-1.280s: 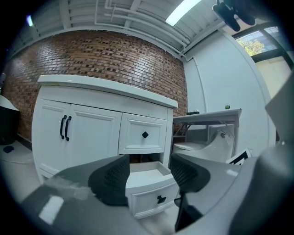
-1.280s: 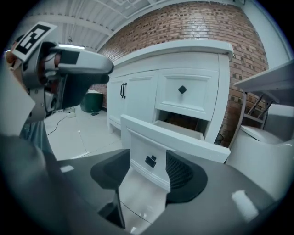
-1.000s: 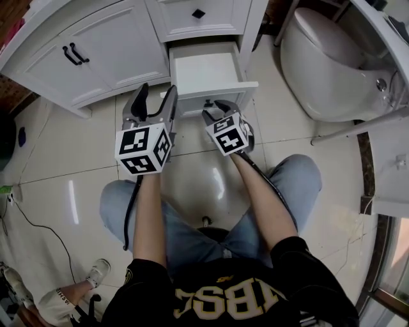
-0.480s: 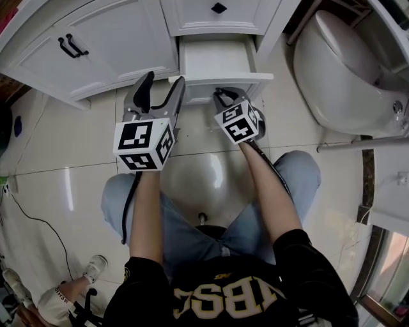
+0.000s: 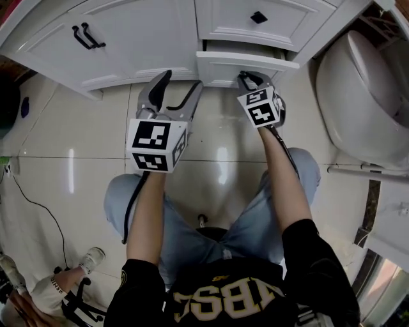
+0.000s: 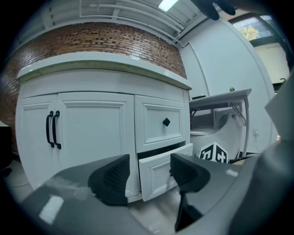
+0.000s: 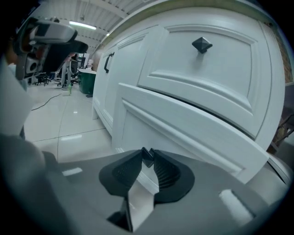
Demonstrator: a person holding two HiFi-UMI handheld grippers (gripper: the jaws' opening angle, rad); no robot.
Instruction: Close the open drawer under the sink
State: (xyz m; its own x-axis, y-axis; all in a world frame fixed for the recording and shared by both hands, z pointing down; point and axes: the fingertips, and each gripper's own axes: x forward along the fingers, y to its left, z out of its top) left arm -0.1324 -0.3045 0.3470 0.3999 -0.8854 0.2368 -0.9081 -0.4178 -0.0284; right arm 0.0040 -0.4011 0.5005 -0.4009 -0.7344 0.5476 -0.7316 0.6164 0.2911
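Drawer (image 5: 246,64) under the sink: in my head view it juts a little way out of the vanity (image 5: 128,38) at its right end, just below the upper drawer (image 5: 255,19). My right gripper (image 5: 246,78) is against its front, and my left gripper (image 5: 181,82) hangs beside it, clear of the cabinet.

The left gripper view adds that my left jaws stand wide apart with nothing between them, the drawer lying beyond.

Only the right gripper view shows my right jaws pinched on the drawer's small dark knob (image 7: 147,157).
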